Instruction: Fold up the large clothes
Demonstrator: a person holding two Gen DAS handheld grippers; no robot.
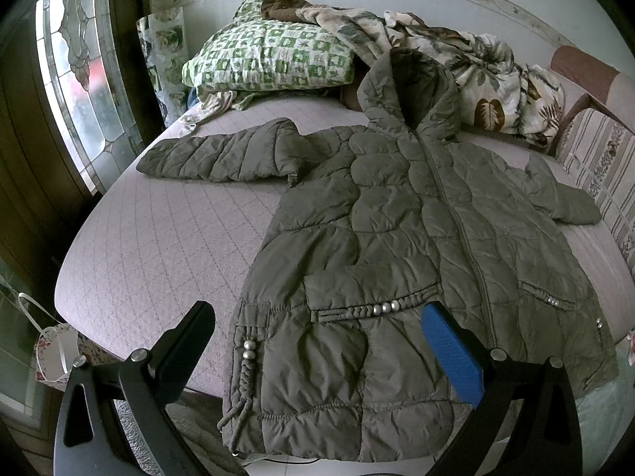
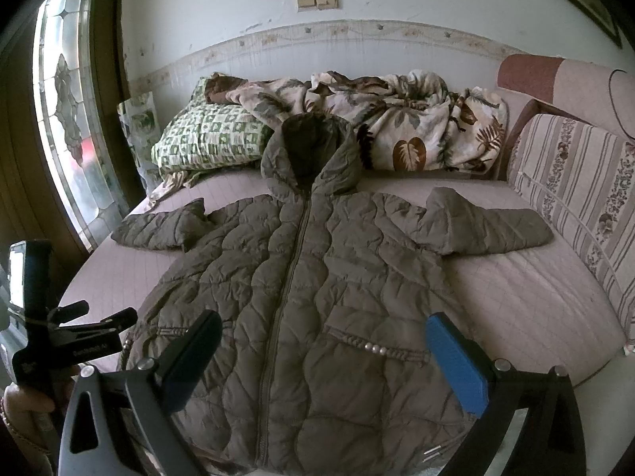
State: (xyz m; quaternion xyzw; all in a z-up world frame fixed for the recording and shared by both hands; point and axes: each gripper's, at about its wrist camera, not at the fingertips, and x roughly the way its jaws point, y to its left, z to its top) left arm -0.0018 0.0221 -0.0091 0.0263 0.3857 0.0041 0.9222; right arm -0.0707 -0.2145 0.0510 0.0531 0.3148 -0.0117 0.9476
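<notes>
Both sets of jaws stand wide apart and hold nothing. Seen from the left wrist, the left gripper (image 1: 321, 351) hangs over the near edge of the bed (image 1: 158, 246), above the coat's hem. The right gripper (image 2: 325, 361) does the same a little further along that edge, and the left gripper also shows at the left side of its view.

Front up and zipped, the coat (image 2: 309, 277) lies flat along the middle of the bed. Its hem (image 1: 317, 448) overhangs the near edge, and both sleeves are spread outward: one sleeve (image 1: 214, 154) reaches toward the window-side edge, the other sleeve (image 2: 488, 226) toward the cushioned side. The hood (image 2: 309, 150) points at the far edge.

It is a quilted, padded piece, so likely light for its bulk, soft and springy. The shell looks smooth and somewhat slippery, and folds will probably puff back unless pressed. Good holds seem to be the sleeve cuffs and the hem corners, where the padding thins at a seam; a thick pinch mid-panel may slide out. Beaded pocket trims (image 1: 381, 307) could snag.

At the far edge, beyond the hood, sit a pillow (image 2: 206, 139) and a rumpled blanket (image 2: 416, 127).
</notes>
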